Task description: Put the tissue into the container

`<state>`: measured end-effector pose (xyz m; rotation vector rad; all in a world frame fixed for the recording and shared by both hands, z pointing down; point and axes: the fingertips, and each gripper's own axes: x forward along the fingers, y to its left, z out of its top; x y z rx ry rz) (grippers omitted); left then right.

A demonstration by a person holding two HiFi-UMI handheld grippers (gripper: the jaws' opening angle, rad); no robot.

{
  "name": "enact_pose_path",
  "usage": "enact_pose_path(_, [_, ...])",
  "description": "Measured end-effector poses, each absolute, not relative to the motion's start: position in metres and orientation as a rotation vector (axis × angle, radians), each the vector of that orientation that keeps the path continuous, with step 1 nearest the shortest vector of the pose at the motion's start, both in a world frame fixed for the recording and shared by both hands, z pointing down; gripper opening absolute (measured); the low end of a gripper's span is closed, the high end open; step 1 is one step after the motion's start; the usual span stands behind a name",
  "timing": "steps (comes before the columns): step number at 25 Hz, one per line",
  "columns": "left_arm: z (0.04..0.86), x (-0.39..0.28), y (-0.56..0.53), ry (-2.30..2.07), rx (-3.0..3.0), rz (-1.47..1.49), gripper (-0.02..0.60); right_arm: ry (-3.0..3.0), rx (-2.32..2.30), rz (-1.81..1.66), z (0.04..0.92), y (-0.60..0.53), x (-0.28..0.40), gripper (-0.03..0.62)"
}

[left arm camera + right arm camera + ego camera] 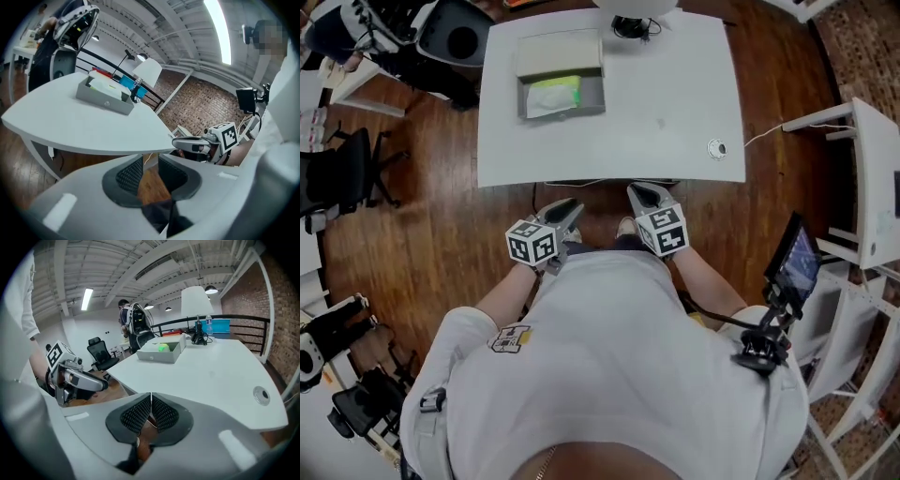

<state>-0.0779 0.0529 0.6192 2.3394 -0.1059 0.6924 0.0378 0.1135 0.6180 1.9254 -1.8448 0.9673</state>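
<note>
1. Jaws of the left gripper point(567, 208) stand apart with nothing between them; only the wooden floor point(151, 185) shows through the gap. This gripper hangs just short of the near edge of the table point(675, 94), close to the person's body.
2. The container point(592, 94), a grey open box, sits on the far left part of the table, well apart from both grippers. The tissue point(553, 96), read as the white-and-green bundle, lies inside the open compartment. It is too small in every view to confirm what it is.
3. The right gripper point(642, 195) has its jaws together, pad against pad, clamped on nothing. It sits just beside the left gripper, also short of the table edge.
4. Step in hand, as a judgement: no handling is under way. With the bundle in the box and both grippers empty, the placing looks complete.
5. Next move, as a judgement: if any tissue is left to place, none shows on the bare table. A further reach would have to go forward and left, with the right jaws opened first.
</note>
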Motion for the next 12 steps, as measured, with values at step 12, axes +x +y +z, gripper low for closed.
enact_pose_path(12, [0.602, -0.095, 0.059, 0.098, 2.423, 0.672, 0.103, -1.686, 2.014, 0.952, 0.623, 0.112, 0.015, 0.000])
